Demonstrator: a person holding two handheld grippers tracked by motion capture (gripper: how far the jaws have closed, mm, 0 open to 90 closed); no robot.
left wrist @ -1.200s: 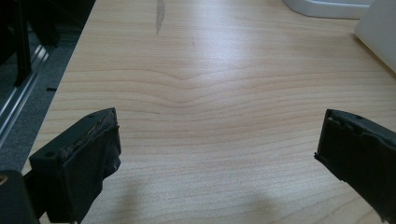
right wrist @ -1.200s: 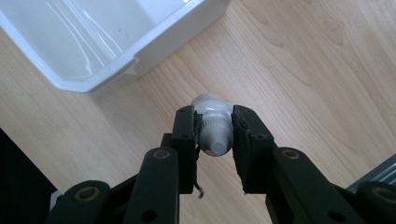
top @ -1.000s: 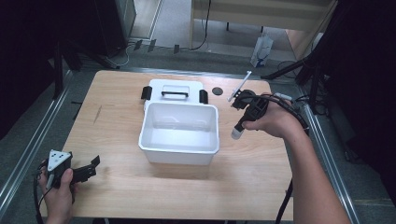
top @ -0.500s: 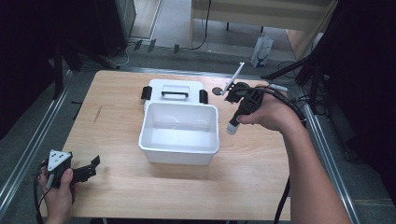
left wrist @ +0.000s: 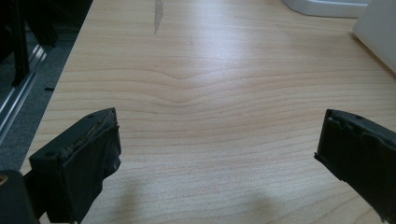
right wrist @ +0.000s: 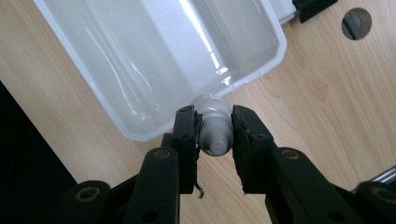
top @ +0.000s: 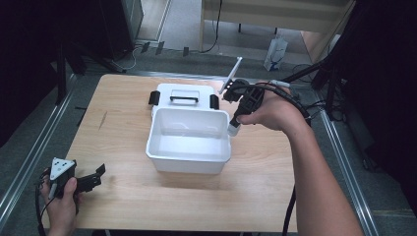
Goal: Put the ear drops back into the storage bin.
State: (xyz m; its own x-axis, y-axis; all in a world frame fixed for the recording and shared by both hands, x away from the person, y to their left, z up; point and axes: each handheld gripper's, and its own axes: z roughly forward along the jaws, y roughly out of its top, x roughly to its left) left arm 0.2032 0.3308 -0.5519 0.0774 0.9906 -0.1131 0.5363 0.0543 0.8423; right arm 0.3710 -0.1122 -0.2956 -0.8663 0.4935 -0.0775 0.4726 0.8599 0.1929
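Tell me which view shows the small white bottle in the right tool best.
The right gripper view: the small white bottle sits close up, clamped between the right tool's jaws, beside the white bin's rim. In the high view the bottle is a tiny white tip below the hand. The left gripper view looks along the tabletop.

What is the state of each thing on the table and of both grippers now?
White bin: upright, open, nothing inside.
Lid: off, flat on the table behind the bin.
Small white bottle: clamped between the right gripper's fingers, above the bin's edge.
Left gripper: fingers wide apart, holding nothing, low over the table.
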